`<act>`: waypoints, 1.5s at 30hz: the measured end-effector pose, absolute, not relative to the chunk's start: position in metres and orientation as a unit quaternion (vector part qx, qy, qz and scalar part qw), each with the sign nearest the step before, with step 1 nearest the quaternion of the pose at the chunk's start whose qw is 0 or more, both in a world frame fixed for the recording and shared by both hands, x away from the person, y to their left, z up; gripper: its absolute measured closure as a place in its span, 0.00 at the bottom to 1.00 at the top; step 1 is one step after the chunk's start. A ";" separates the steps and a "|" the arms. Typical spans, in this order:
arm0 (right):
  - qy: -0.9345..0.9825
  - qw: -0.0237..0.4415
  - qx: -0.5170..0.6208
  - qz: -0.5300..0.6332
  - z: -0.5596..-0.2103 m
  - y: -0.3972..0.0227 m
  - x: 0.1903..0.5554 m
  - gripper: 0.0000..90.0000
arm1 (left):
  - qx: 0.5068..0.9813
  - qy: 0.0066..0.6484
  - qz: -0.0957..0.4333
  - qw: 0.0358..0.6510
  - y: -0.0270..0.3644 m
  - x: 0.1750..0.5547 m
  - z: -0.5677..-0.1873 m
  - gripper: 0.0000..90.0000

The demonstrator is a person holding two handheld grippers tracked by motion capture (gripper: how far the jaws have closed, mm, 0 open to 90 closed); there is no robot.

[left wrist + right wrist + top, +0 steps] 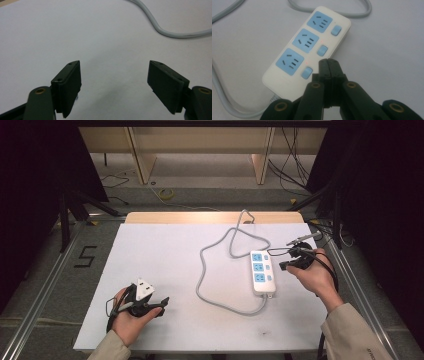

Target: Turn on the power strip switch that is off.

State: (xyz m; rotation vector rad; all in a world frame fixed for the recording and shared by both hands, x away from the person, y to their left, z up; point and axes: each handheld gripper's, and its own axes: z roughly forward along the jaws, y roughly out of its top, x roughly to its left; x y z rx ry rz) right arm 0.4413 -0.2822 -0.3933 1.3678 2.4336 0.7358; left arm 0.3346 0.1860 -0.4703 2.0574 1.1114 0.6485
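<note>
Across the middle of the scene lies one white worktop (160,270), its far edge showing a strip of bare wood. On it rests one white power strip (261,272), set lengthwise near the right edge, about midway between the far and near edges. It carries three blue sockets (306,40) in a row and three small blue switches (322,50), one beside each socket. One grey cable (210,270) leaves the strip's near end, curves toward the middle of the worktop, bends back toward the far edge and loops there before running off it.

Two claws are in the person's hands. The right claw (286,260) hovers just beside the strip's right side, close to the right edge; in the right gripper view its two jaws are pressed flat together with nothing between them, their tips just beside the switch (307,72) at the strip's cable end, whether touching it I cannot tell. The left claw (159,304) sits near the worktop's near left corner, well apart from the strip; in the left gripper view its jaws stand wide over bare worktop, empty, with a bend of the cable farther off.

Around the worktop are dark curtains on both sides, a grey floor marked with a black figure 5 (86,256) to the left, and pale wooden furniture (200,150) beyond the far edge. Nothing lies between either claw and the strip.
</note>
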 end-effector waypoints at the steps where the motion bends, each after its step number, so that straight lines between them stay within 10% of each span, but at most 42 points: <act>1: 0.836 0.127 0.470 0.252 -0.393 -0.282 0.442 1.00 | 0.794 0.429 0.250 0.350 0.186 0.335 -0.470 0.30; 45: 0.841 0.116 0.478 0.224 -0.397 -0.269 0.473 1.00 | 0.794 0.428 0.252 0.350 0.186 0.335 -0.470 0.30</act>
